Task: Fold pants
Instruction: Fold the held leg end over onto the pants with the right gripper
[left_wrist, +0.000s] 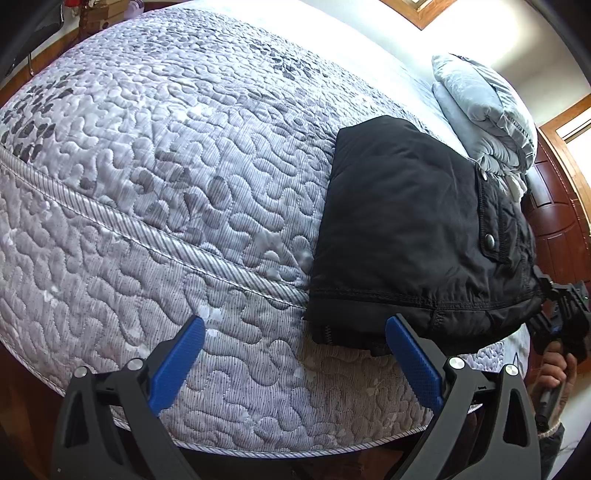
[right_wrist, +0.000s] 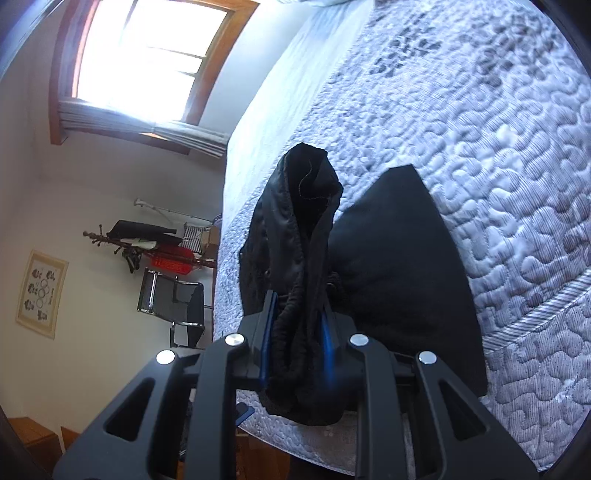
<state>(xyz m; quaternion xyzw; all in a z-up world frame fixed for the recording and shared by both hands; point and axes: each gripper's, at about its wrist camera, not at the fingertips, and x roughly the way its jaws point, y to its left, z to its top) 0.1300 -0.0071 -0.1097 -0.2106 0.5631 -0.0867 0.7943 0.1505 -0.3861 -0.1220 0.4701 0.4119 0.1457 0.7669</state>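
Black pants (left_wrist: 413, 229) lie folded in a thick bundle at the near edge of the quilted mattress (left_wrist: 177, 155), with a snap pocket on the right side. My left gripper (left_wrist: 295, 343) is open and empty, just in front of the bundle's lower left corner. My right gripper (right_wrist: 299, 317) is shut on the bunched waistband end of the pants (right_wrist: 306, 236), lifting it above the flat folded part (right_wrist: 399, 266). The right gripper also shows at the right edge of the left wrist view (left_wrist: 561, 306), held by a hand.
A folded grey blanket (left_wrist: 484, 114) lies on the bed behind the pants. A wooden door (left_wrist: 561, 214) stands at the right. A window (right_wrist: 147, 62), a chair (right_wrist: 170, 299) and a coat rack (right_wrist: 147, 243) are beside the bed.
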